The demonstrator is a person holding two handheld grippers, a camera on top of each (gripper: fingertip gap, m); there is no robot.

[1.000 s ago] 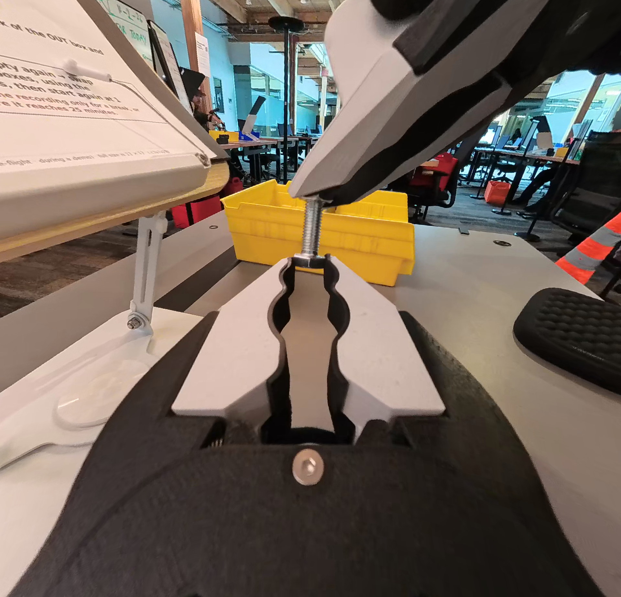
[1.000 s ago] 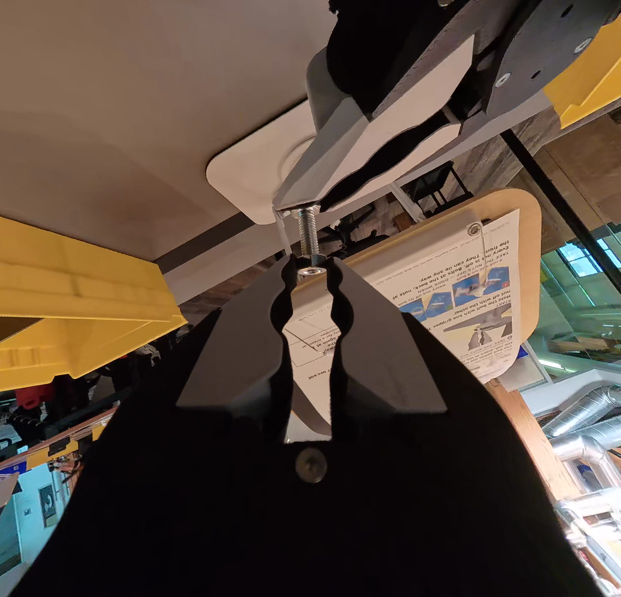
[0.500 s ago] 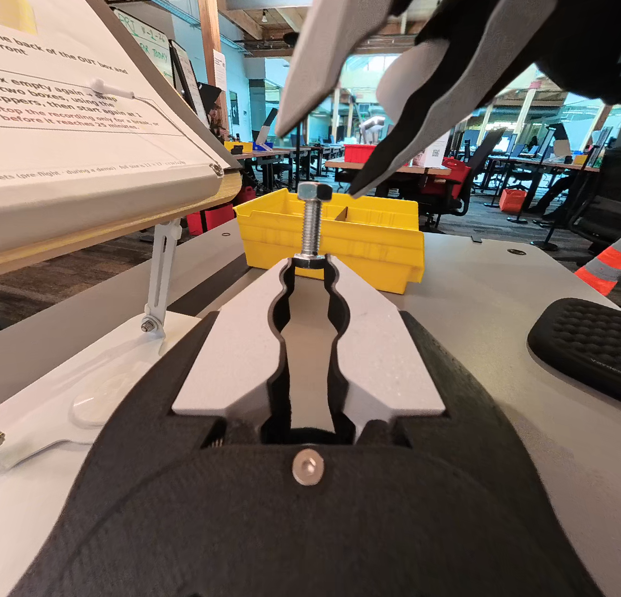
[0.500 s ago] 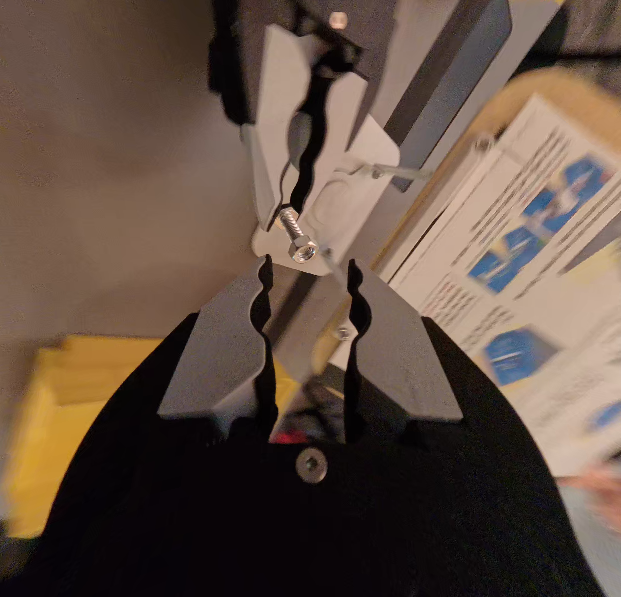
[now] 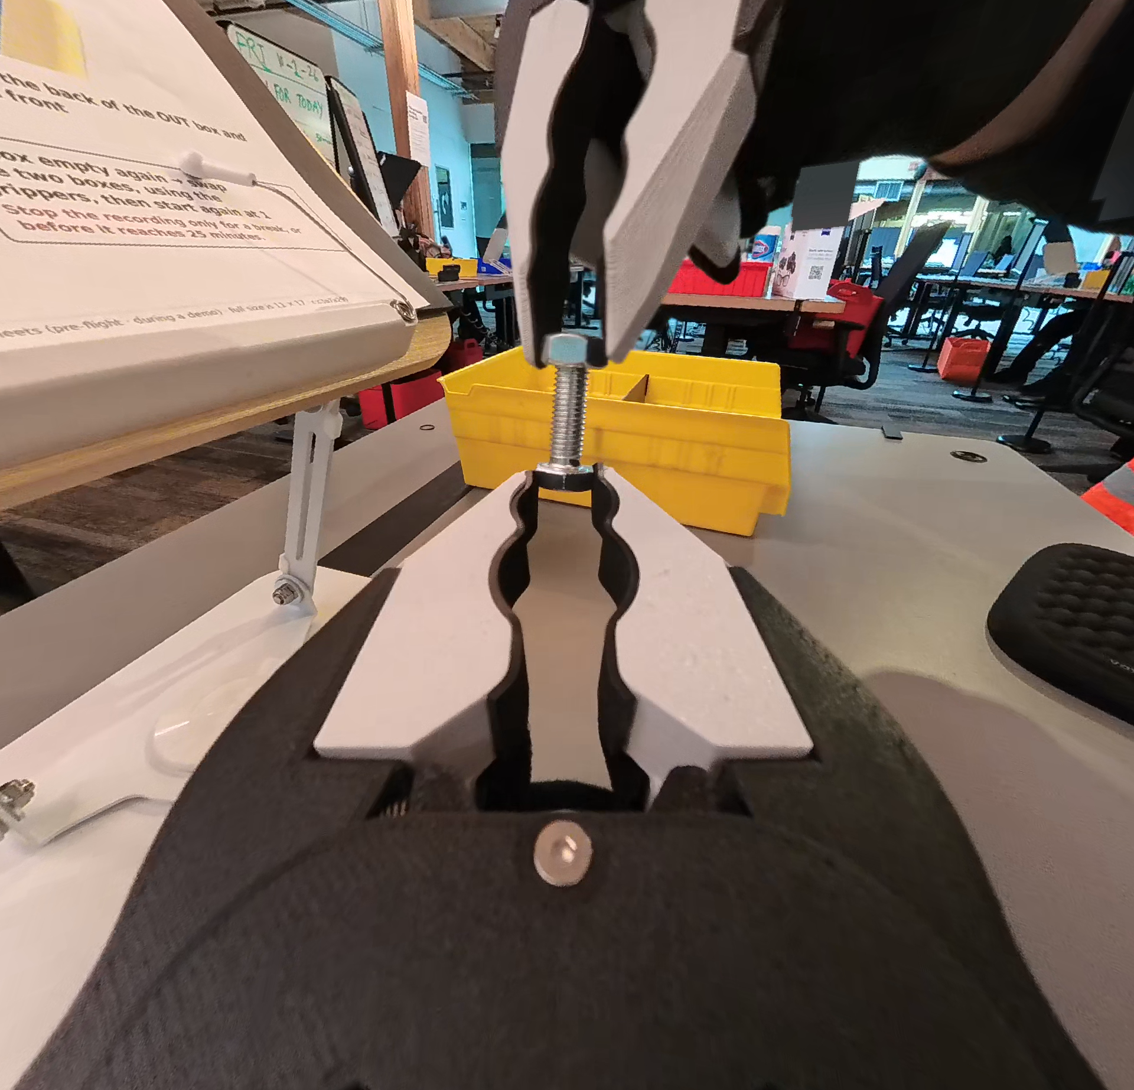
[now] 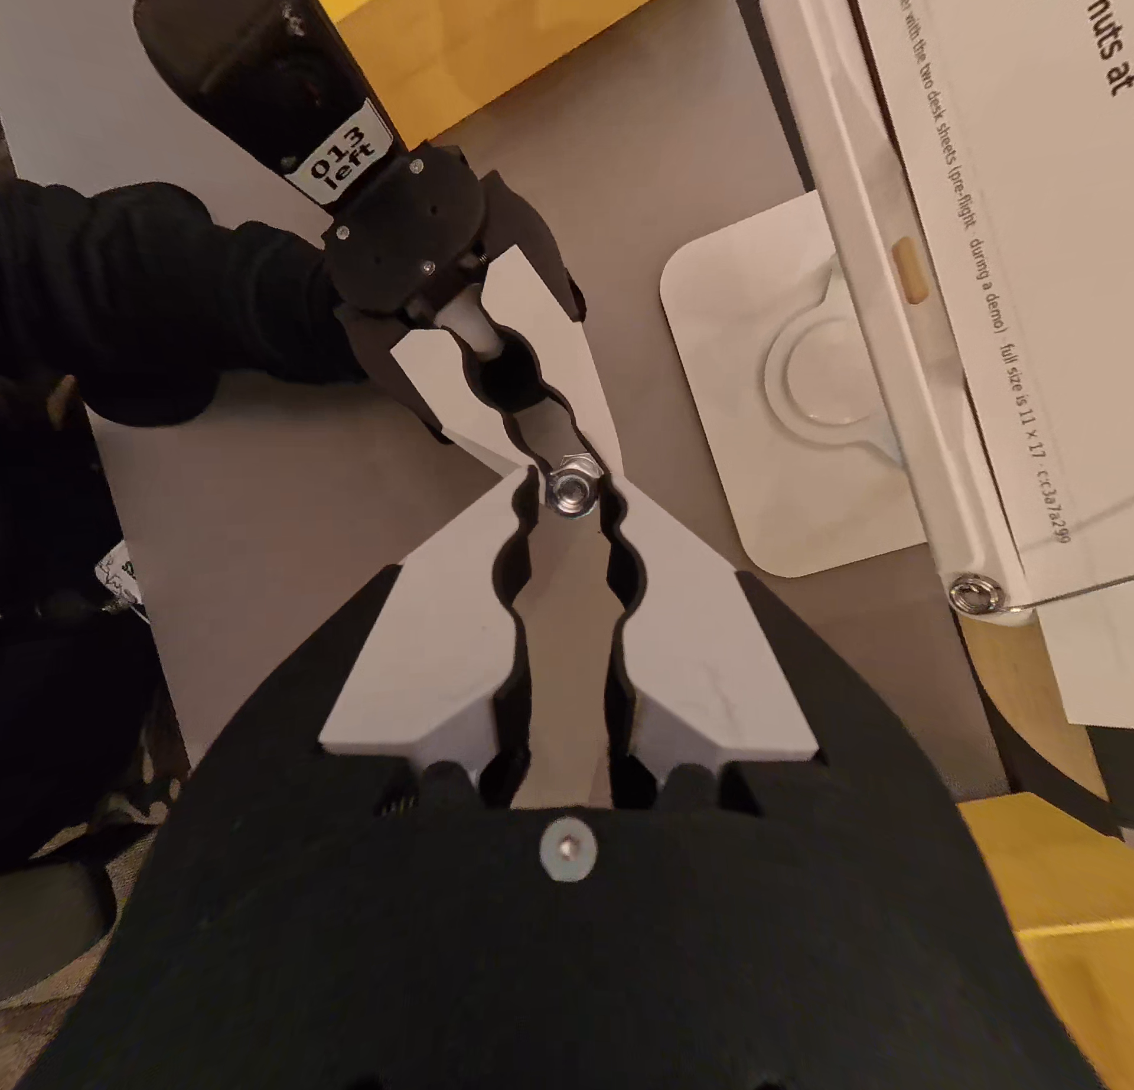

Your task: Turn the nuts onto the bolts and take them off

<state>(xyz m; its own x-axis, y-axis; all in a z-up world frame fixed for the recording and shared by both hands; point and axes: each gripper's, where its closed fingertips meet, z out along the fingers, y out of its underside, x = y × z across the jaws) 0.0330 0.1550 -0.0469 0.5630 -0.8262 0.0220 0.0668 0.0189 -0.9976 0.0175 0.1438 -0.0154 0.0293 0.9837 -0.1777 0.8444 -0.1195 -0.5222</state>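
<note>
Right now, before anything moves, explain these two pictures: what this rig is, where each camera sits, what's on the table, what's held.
There is no robot: a person holds two hand-held pincer tools, each with a camera looking along its fingers. One picture looks out from the left gripper, which clamps the bottom of an upright bolt. The other looks down from the right gripper, closed on the nut at the bolt's top. On the grey table sit a yellow bin, a black pad and a tilted instruction board.

Right gripper [image 6: 567, 496] fingertips flanking the nut [image 6: 569, 494]; left gripper [image 6: 567, 460] clamping bolt head beneath, grey table [image 6: 294, 539]
</note>
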